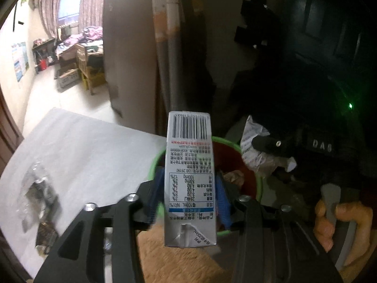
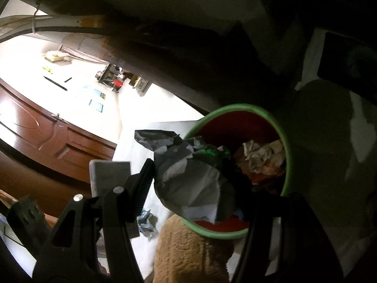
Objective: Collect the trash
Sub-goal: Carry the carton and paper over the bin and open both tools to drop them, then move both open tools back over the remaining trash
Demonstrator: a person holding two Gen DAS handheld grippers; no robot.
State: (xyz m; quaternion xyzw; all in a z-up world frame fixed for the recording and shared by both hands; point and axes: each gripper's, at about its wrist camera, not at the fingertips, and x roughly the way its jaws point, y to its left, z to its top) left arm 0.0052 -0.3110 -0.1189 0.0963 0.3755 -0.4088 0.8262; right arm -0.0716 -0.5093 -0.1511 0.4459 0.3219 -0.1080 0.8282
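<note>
A round bin with a green rim and red inside [image 2: 286,141] stands at the far edge of the white-covered bench [image 1: 82,146]. In it lie crumpled scraps of whitish and brownish paper [image 2: 261,155], bunched toward its far side.

The left gripper [image 1: 189,195] has a slim grey-white drink carton with a barcode and printed nutrition table [image 1: 189,176] between its blue-padded fingers [image 1: 222,202]. The carton's long axis runs away from the camera along the fingers, its barcode end pointing forward over the bin's mouth and its folded end with the torn flap nearest the camera. The pads look slightly off the carton's sides, so the grip seems loosened rather than tight.

The right gripper [image 2: 198,184] has a crumpled wad of grey-white paper [image 2: 193,179] between its black fingers, over the near rim of the bin. The wad fills the gap, but its far side is in shadow, so I cannot tell whether both fingers press on it.

On the bench to the left lie a clear plastic wrapper with dark contents [image 1: 40,188] and a small crushed foil scrap [image 2: 147,224]. A tan fleecy sleeve [image 2: 188,252] shows at the bottom edge.
</note>
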